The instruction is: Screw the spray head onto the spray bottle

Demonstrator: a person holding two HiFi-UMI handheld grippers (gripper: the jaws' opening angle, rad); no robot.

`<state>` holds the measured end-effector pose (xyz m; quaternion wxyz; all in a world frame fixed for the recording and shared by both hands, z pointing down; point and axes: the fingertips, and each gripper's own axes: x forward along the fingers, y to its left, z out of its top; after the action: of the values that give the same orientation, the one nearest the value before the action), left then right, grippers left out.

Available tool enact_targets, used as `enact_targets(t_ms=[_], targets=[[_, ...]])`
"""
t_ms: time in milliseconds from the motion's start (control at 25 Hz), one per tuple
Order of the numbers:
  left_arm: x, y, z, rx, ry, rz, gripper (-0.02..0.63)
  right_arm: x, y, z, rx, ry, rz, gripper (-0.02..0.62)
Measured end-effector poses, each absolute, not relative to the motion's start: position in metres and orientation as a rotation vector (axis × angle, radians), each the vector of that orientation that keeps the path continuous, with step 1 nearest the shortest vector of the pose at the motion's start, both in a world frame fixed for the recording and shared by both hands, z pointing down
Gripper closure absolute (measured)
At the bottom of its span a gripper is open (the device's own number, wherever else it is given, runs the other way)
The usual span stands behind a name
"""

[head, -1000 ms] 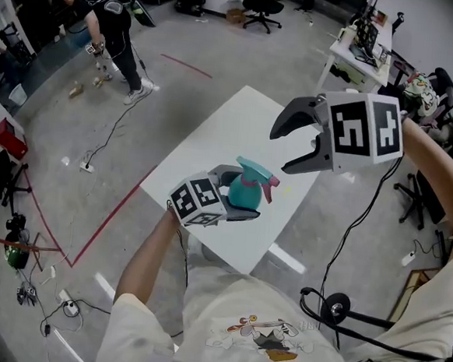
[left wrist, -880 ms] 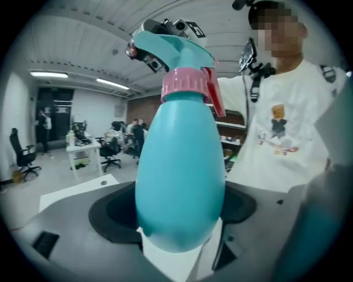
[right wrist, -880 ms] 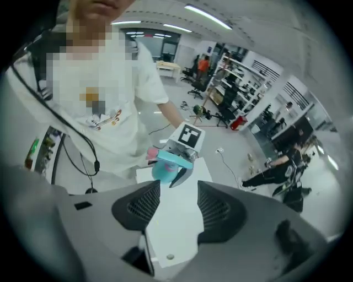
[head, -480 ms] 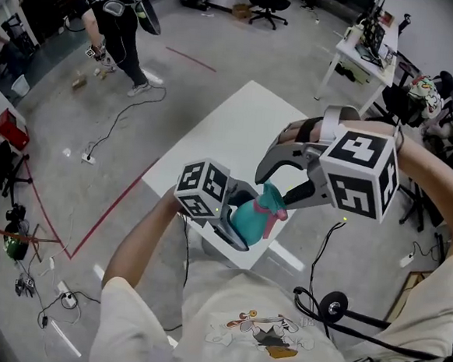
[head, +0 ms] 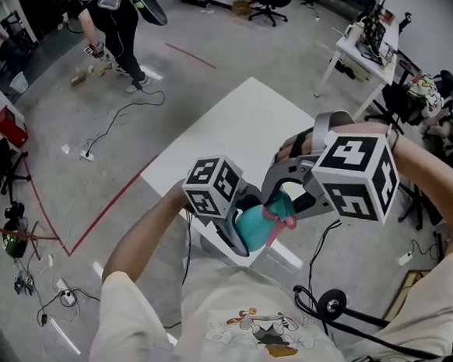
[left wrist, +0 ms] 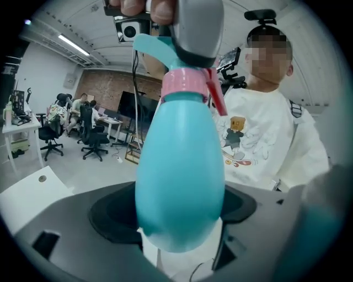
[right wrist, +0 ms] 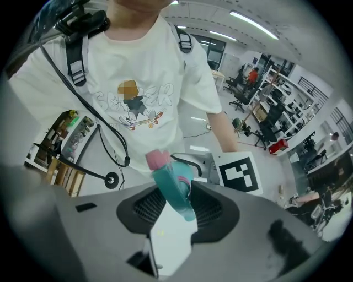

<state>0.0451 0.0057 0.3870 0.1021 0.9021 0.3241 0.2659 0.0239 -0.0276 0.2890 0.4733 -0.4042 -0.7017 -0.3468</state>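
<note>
Clenching spray bottle (head: 252, 227), left fingers (left wrist: 83, 237); right fingers (right wrist: 248, 231) just closing on spray head (right wrist: 175, 187), over table (head: 230, 130).

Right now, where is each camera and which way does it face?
Head view: on the person's head, facing steeply down at forearms, table, spray bottle.
Left gripper view: on the left claw, looking along jaws shut on the bottle; shirt behind.
Right gripper view: on the right claw, jaws just closing round the spray head; shirt behind.
All three show the shirt.
</note>
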Motion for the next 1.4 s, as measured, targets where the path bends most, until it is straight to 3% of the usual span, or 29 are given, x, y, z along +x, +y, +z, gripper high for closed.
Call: enact_targets(t_ms=[360, 880, 1400], targets=[[0.057, -0.002, 0.393, 2.726, 0.892, 0.839, 0.19, 0.032, -0.027, 0.303, -0.991, -1.67, -0.737, 0.466], [0.07, -0.097, 0.42, 2.89, -0.12, 1.003, 0.19, 0.04, -0.087, 0.328, -0.629, -1.744, -0.532, 0.466], [0.055, -0.136, 0.419, 2.844, -0.657, 0.966, 0.19, 0.031, -0.112, 0.327, -0.42, -1.822, -0.36, 0.467]])
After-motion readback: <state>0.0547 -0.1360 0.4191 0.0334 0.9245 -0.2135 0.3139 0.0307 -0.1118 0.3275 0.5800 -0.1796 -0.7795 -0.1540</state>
